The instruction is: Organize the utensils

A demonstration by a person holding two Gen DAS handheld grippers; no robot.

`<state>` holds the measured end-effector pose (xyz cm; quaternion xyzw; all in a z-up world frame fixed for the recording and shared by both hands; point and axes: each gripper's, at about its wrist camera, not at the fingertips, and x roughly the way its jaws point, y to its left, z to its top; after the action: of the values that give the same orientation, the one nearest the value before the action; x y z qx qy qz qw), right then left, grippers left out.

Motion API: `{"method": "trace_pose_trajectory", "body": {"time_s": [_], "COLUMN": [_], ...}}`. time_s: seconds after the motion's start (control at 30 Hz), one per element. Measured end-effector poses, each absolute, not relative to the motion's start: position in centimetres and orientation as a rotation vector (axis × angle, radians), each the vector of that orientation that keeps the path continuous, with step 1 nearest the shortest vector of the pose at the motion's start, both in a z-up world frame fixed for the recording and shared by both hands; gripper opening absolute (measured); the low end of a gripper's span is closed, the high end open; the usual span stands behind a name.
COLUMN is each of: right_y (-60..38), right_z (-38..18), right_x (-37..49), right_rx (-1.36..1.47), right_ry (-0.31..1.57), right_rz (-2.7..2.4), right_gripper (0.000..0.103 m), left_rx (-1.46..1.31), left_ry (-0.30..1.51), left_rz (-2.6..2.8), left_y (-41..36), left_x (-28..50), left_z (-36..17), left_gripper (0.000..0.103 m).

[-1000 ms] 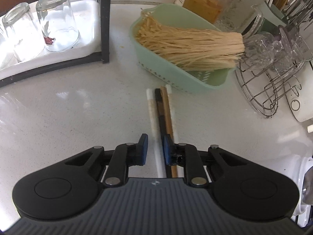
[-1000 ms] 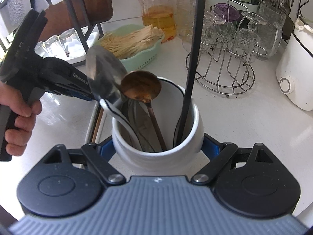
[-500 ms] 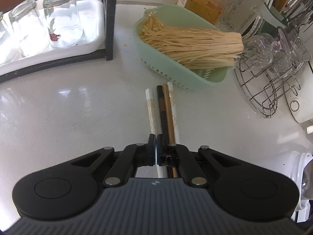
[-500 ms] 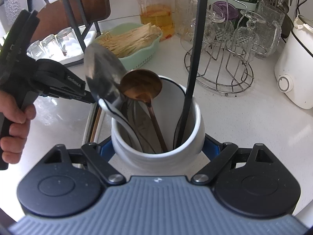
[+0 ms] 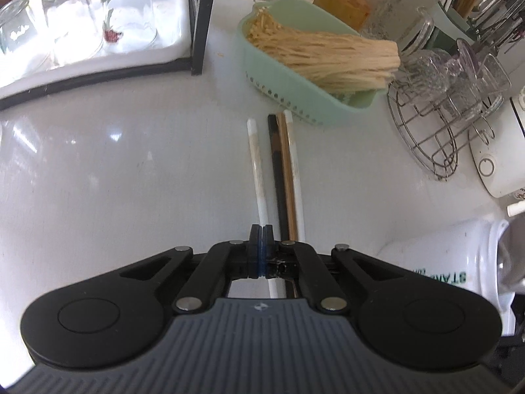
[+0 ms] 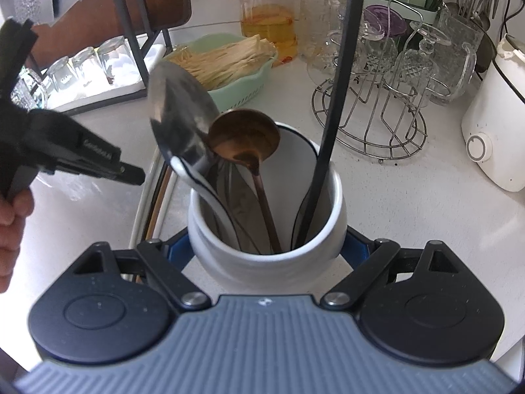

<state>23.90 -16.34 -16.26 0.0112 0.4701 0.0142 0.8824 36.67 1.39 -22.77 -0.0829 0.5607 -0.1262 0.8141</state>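
My left gripper (image 5: pixel 261 229) is shut on a white chopstick (image 5: pixel 257 170) and holds it a little apart from the others. A black chopstick (image 5: pixel 275 164), a brown one (image 5: pixel 286 170) and another white one (image 5: pixel 295 177) lie side by side on the white counter to its right. My right gripper (image 6: pixel 267 246) is shut on a white ceramic utensil holder (image 6: pixel 269 256). The holder contains a steel spoon (image 6: pixel 180 115), a brown wooden spoon (image 6: pixel 244 138) and a long black utensil (image 6: pixel 338 82). The left gripper also shows in the right wrist view (image 6: pixel 131 174).
A green basket of dry noodles (image 5: pixel 315 65) stands just beyond the chopsticks. A wire rack of glassware (image 5: pixel 446 105) is at the right, with a white appliance (image 5: pixel 492 164). A white tray with upturned glasses (image 5: pixel 82 32) sits under a black frame at the left.
My left gripper closed on the white chopstick and has drawn it leftward and up, apart from the other three. The right gripper keeps its hold on the holder.
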Motion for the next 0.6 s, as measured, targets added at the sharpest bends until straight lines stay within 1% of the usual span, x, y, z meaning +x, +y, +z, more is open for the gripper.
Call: {"method": "trace_pose_trajectory", "body": {"time_s": [0.13,0.27,0.4,0.57,0.6], "right_y": [-16.4,-16.3,-16.5,-16.5,-16.4], "right_z": [-16.2,-16.2,-16.2,-16.3,-16.3], "right_x": [24.1,24.2,24.2,24.0,23.9], "right_rx": [0.03,0.031,0.041,0.044,0.041], "right_ry": [0.983,0.984,0.986,0.984,0.984], "right_rz": [0.027,0.027,0.026,0.017,0.015], "right_gripper": [0.092,0.092,0.092,0.091,0.091], "left_rx": [-0.188,-0.156,-0.14,-0.121,-0.115], "left_ry": [1.193,1.145,1.134,1.127,1.124], "left_rz": [-0.273,-0.308,-0.305,-0.277,-0.269], "left_y": [1.7,1.5,1.2,1.2,1.2], "left_x": [36.2,36.3,37.4,39.3,39.6], "left_z": [-22.8,-22.3,-22.5,-23.1,-23.3], "left_gripper": [0.0,0.001,0.007,0.011,0.013]}}
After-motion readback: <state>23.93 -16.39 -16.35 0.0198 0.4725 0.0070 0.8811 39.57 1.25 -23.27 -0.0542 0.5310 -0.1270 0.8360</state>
